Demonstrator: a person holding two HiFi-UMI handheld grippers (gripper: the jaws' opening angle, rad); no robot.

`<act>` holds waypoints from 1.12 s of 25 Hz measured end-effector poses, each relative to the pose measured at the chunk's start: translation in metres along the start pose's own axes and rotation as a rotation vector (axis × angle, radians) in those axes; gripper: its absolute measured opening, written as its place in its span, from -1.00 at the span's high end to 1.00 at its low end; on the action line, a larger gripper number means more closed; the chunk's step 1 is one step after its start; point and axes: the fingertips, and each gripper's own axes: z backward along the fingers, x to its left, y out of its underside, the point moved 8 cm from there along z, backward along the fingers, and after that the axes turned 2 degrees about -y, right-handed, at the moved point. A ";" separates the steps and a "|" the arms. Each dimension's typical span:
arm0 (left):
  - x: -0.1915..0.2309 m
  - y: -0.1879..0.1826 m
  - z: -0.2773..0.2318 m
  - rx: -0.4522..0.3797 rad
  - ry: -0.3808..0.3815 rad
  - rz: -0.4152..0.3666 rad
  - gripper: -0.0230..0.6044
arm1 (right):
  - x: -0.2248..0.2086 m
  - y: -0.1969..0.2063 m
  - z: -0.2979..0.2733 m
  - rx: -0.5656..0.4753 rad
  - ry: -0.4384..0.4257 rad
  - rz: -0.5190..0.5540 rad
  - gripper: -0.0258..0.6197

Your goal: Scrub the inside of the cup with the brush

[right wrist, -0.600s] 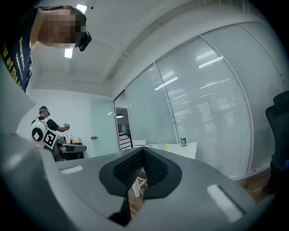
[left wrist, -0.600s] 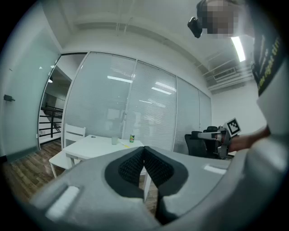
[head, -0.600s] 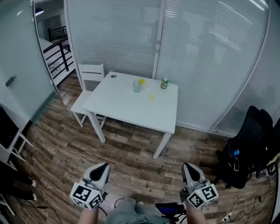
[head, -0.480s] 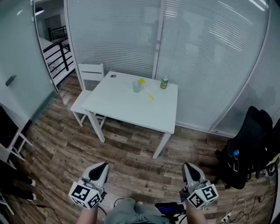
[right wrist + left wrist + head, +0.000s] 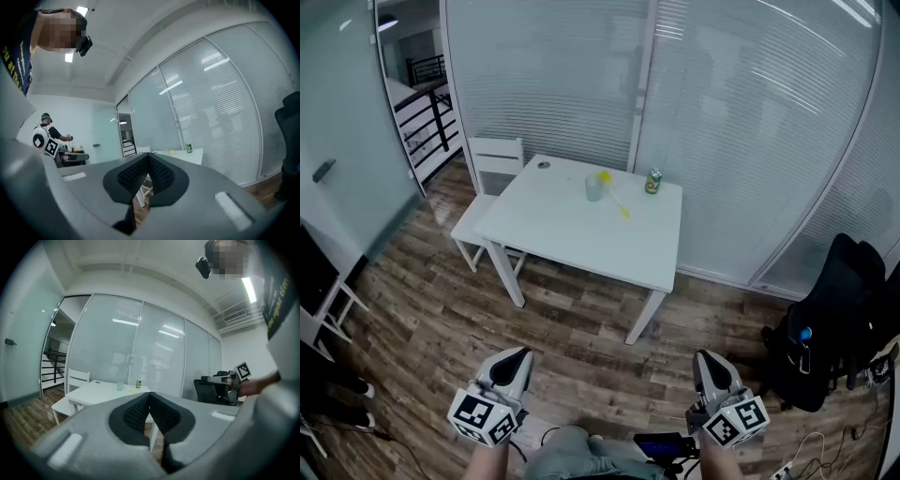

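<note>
Over on the left, a white wooden chair (image 5: 492, 155) stands against the far left end of the white rectangular desk (image 5: 581, 234). Close to the person, the grey left claw (image 5: 517, 356) is clenched, its ribbed black pads pressed together on nothing. It hangs over the wood-plank floor (image 5: 581, 328), well short of the desk. Towards the desk's far edge stands the small translucent cup (image 5: 593, 188). The yellow brush (image 5: 617, 202) has its head up at the cup's rim and its handle slanting out over the desktop; whether the head sits inside the cup I cannot tell from here. A green drink can (image 5: 653, 179) stands near the far right corner. The grey right claw (image 5: 706, 358) is likewise clenched and empty, well apart from the desk. A black office chair (image 5: 839, 319) sits at the far right.
</note>
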 end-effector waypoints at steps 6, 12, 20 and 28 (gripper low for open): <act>0.001 -0.003 -0.009 0.003 -0.010 -0.002 0.92 | -0.008 -0.001 -0.006 0.000 -0.012 -0.014 0.91; 0.007 -0.003 -0.025 0.016 -0.021 0.004 0.92 | -0.021 0.002 -0.019 0.004 0.003 -0.036 0.91; 0.033 -0.002 -0.070 0.025 -0.006 0.013 0.92 | -0.044 0.003 -0.049 0.012 0.040 -0.028 0.91; 0.086 -0.017 -0.139 0.015 0.024 0.014 0.92 | -0.065 -0.010 -0.113 0.018 0.072 -0.015 0.91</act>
